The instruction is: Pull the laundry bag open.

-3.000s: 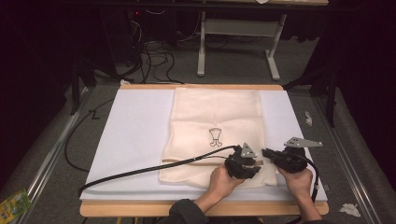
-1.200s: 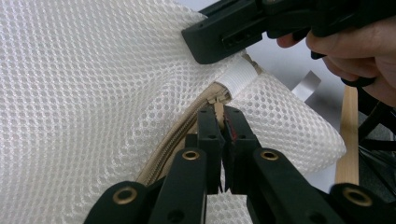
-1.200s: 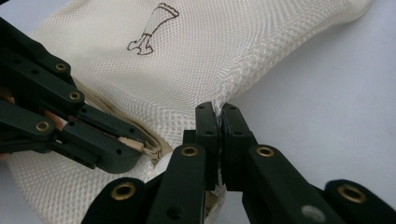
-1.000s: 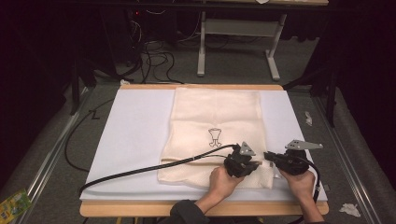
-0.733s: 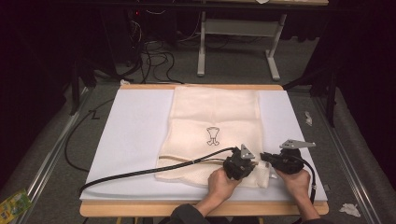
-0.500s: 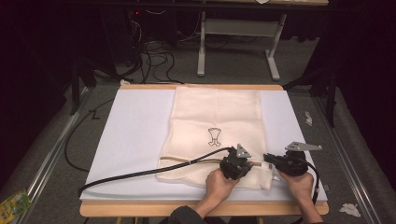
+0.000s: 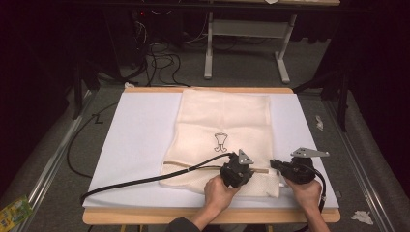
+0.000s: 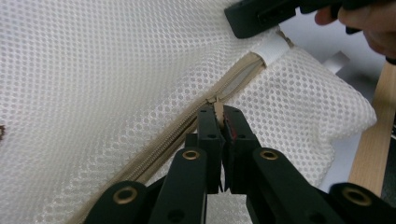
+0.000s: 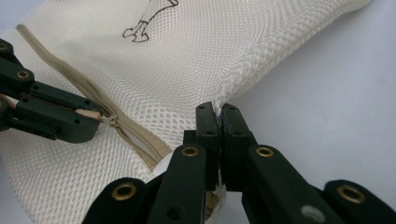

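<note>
We are pinching the small beige zipper pull (image 8: pixel 215 103) in the closed left claw (image 8: pixel 217 112), while the closed right claw (image 9: pixel 218 109) is clamping the cream mesh laundry bag's (image 7: pixel 222 121) edge; next we judge a steady pull along the zipper.

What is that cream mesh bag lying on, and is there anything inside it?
The mesh bag lies flat on a white sheet covering a wooden table. It looks flat and empty, but its inside cannot be seen through the weave, and the sheet beneath it is covered.
</note>
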Demonstrator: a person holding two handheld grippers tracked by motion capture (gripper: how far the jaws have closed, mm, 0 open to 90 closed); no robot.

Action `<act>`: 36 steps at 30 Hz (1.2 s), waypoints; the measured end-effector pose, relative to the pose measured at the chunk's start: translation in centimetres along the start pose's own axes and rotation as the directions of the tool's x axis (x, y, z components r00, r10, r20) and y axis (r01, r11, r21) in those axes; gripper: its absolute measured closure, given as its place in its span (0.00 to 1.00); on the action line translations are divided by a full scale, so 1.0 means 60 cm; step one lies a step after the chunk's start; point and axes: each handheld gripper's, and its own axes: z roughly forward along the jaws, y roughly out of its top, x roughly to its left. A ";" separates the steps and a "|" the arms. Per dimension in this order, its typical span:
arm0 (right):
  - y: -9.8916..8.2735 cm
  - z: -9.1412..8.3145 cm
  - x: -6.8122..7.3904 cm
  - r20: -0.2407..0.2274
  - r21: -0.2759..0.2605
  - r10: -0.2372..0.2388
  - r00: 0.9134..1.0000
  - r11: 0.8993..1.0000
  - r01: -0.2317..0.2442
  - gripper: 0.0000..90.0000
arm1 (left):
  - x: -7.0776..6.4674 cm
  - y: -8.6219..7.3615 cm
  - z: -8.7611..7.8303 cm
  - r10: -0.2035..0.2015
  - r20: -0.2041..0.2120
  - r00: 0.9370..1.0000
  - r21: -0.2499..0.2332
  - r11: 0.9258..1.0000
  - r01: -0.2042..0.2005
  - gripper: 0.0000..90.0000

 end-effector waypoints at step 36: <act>0.007 0.007 -0.013 0.019 -0.005 -0.027 0.999 1.000 0.027 0.99 | 0.043 -0.032 -0.043 -0.050 -0.041 0.998 -0.039 0.998 0.048 0.97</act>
